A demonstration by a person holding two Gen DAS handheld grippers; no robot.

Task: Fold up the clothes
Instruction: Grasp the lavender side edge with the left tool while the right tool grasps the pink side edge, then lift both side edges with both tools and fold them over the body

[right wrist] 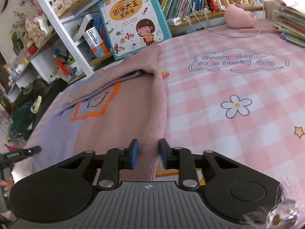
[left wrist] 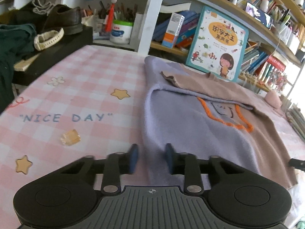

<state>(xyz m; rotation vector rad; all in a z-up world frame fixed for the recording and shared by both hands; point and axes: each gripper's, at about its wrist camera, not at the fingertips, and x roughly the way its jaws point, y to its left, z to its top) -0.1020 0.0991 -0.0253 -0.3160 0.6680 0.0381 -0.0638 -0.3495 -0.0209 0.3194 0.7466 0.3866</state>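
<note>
My left gripper [left wrist: 151, 158] is open, its blue pads on both sides of the left edge of the sweater [left wrist: 190, 129]. My right gripper [right wrist: 148, 153] is open too, around the right folded edge (pink side). The sweater lies flat on the checked tablecloth [right wrist: 228, 114], before the picture book [right wrist: 133, 17].

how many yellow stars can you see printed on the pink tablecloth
3. In the left wrist view, one star lies beside the sweater and one at the near left. The right wrist view shows one at the right edge. Others may be hidden.
</note>
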